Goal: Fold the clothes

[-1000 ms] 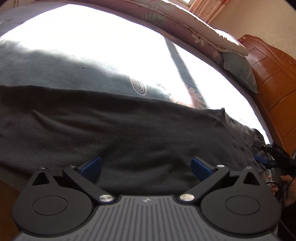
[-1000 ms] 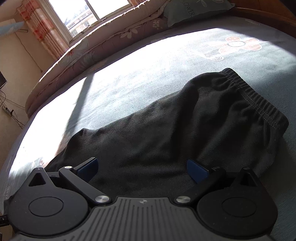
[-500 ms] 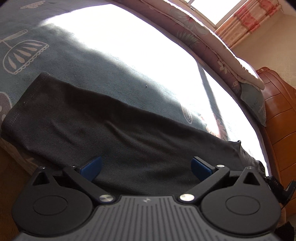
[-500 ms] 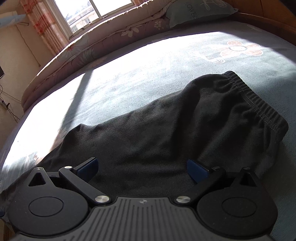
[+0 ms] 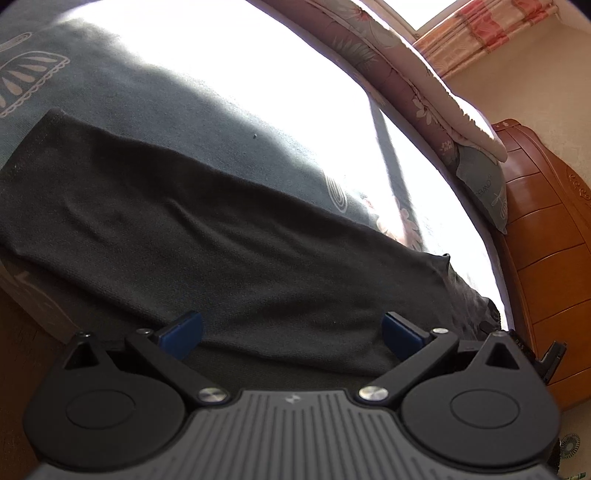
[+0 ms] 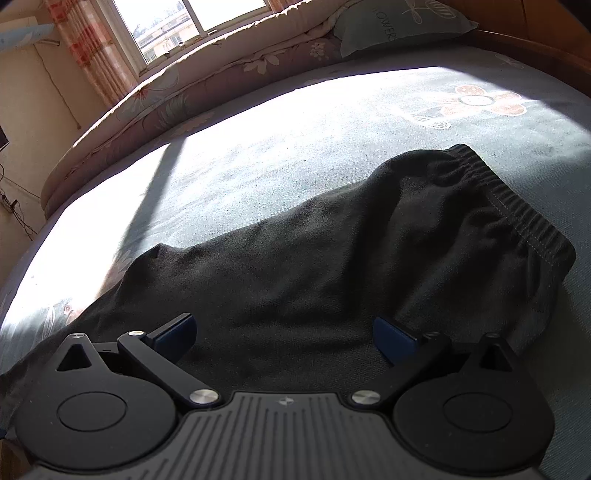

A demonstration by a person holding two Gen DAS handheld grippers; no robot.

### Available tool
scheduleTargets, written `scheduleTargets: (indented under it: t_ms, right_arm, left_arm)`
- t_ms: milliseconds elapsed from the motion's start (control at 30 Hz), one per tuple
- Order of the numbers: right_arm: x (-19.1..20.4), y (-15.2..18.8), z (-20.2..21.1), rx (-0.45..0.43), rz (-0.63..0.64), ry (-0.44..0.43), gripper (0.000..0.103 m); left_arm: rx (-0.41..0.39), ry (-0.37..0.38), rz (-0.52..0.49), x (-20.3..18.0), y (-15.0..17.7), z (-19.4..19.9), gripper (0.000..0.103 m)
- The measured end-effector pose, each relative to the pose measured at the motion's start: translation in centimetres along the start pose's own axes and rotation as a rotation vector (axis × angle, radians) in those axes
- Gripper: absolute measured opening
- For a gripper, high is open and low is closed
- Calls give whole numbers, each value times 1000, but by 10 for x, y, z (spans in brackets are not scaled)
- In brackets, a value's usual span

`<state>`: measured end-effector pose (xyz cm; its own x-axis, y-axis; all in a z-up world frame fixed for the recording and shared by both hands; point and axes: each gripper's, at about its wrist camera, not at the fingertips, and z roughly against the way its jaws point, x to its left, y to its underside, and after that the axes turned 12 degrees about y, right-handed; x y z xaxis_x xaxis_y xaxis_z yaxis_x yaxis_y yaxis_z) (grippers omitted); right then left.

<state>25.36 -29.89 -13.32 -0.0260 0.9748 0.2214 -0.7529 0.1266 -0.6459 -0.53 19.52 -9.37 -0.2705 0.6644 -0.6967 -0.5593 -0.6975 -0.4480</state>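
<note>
— Where did the trousers [image 5: 229,240] lie?
— Flat on the bed [image 6: 295,140], stretched along its near edge, the hem end to the left in the left wrist view and the waistband [image 6: 517,206] to the right in the right wrist view.

— And the grippers?
— The left gripper [image 5: 291,334] was over the leg part, the right gripper [image 6: 284,334] over the part nearer the waistband, each with its fingers spread wide above the cloth.

— What lay behind?
— A rolled quilt [image 6: 192,92] ran along the far side of the bed under the window [image 6: 192,26], with a pillow [image 6: 402,26] at its right end. The headboard [image 5: 546,236] stood to the right of the bed, beside the pillow.
</note>
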Motion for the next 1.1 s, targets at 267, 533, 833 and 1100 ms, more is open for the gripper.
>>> scheduleTargets:
  t_ms: [267, 533, 833, 1100]
  right_arm:
    - [4, 1, -1, -6, 30, 17, 103]
    - [7, 2, -2, -12, 52, 33, 103]
    - [15, 4, -4, -16, 107, 67, 103]
    - [22, 8, -5, -23, 160, 98, 103]
  left_arm:
    - [-87, 48, 100, 20, -64, -17, 102]
    - [-177, -25, 185, 50, -78, -24, 102]
    - [-161, -79, 157, 67, -46, 20, 102]
    - [-250, -94, 201, 86, -36, 60, 102]
